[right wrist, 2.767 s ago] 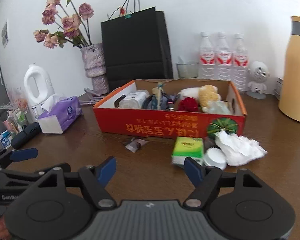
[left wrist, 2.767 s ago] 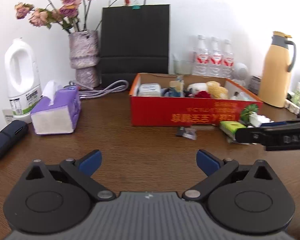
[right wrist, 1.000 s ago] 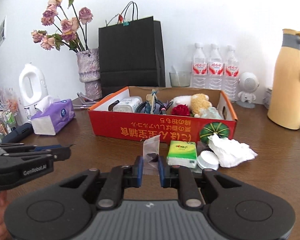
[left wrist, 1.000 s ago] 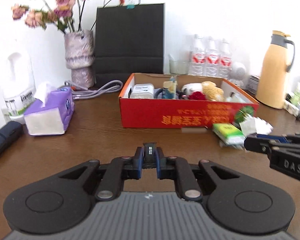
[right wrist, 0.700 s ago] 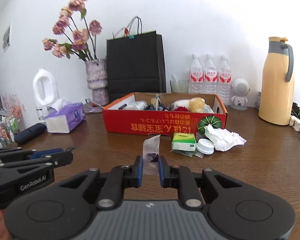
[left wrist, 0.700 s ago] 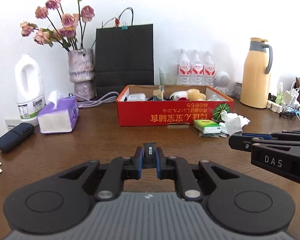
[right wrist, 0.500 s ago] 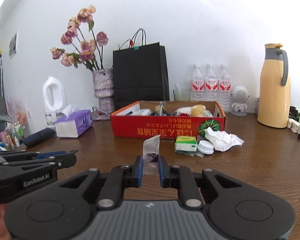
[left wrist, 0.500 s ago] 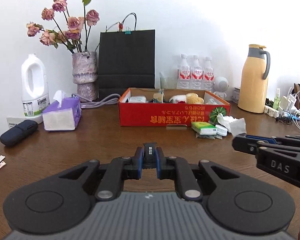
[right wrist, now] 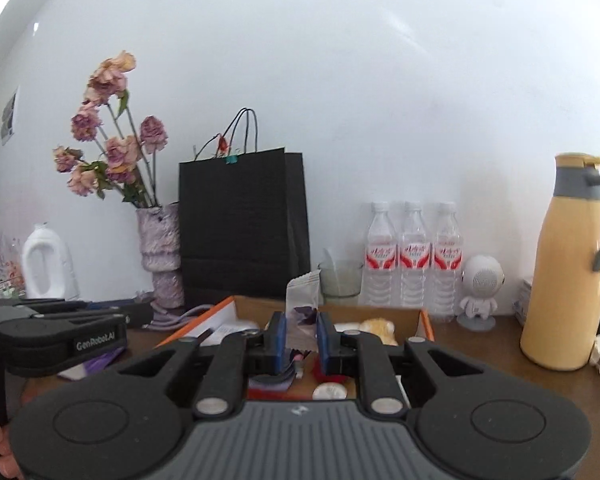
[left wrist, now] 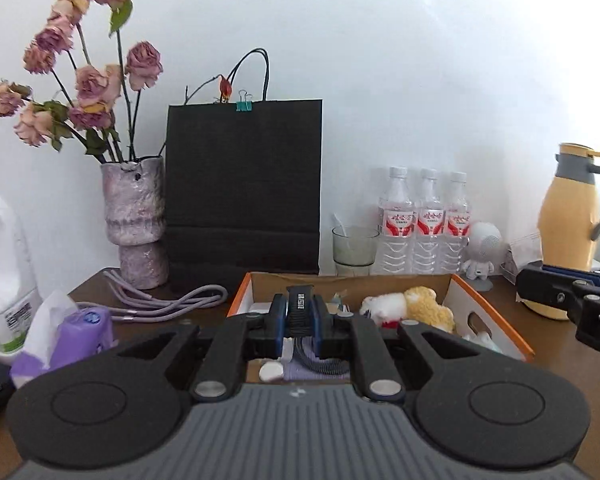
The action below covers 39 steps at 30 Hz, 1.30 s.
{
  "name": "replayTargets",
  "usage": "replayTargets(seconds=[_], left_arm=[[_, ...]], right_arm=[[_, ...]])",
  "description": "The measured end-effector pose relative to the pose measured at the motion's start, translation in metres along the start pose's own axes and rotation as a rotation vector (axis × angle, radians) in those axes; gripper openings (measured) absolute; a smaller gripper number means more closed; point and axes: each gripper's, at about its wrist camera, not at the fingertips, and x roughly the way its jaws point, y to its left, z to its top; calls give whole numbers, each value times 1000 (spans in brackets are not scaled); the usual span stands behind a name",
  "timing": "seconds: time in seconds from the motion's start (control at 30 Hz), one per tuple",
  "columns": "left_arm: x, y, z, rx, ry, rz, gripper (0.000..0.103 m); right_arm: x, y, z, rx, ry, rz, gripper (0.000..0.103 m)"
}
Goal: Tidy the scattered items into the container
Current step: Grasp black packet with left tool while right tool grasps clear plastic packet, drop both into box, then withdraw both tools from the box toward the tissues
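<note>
Both tongs carried up and forward from table since a second ago; box (left wrist: 488, 308) now directly beneath tips. Left gripper (left wrist: 299, 316) nearly closed, small black ribbed item (left wrist: 299, 307) pinched. Right gripper (right wrist: 299, 330) nearly closed, clear sachet (right wrist: 302, 300) pinched upright. Transport judged done; release over box judged next.

A plain white wall (right wrist: 380, 100) is seen at the far side, lit by soft, bright daylight. A dark brown wooden surface (left wrist: 572, 360) is set against it. At the far left, dried pink flowers (left wrist: 84, 80) are held in a purple-grey vase (left wrist: 134, 220). A black paper bag (left wrist: 244, 188) is stood beside it. Three water bottles (right wrist: 414, 256) and a yellow jug (right wrist: 572, 264) are lined up on the right.
</note>
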Motion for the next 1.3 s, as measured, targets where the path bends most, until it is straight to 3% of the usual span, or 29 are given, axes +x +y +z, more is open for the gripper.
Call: replayTargets(seconds=[0.13,0.2,0.27,0.33,0.43,0.53,0.73,0.77,0.83,0.9,1.03,1.1,1.17,1.23,1.3], left_arm=[[40,5,32,-26,24,16,14],[59,8,42,-33,105,-21,14],[86,7,53,16,246,-44,14],[117,8,57,27,406,-72,14],[169,11,43,-48,689,-159,13],[196,6,18,-33,812,-146,10],[215,7,-15,-19,870,-162,12],[215,7,-14,-11,867,-167,12],[213,9,-8,-13,862,-161,17],[213,11,1,-14,864,-155,29],[202,11,17,41,864,-129,48],[197,15,21,54,873,-98,67],[190,18,23,51,870,-64,74],[183,20,25,58,865,-43,74],[170,17,28,77,810,-10,75]], right_arm=[[51,-16,35,30,41,-20,15],[67,-23,46,29,101,-27,15],[93,-32,59,25,250,-41,15],[128,-53,69,90,441,9,15],[180,-73,61,149,678,56,15],[218,-74,31,143,859,42,15],[248,-66,-22,124,994,13,16],[250,-64,-24,109,1000,-2,20],[252,-63,-19,113,999,-20,39],[251,-65,-9,125,984,-33,55],[243,-74,19,134,962,-54,68],[236,-77,29,118,947,-75,82],[229,-81,35,118,936,-101,83],[220,-86,38,145,928,-112,83],[209,-86,39,156,911,-118,83]])
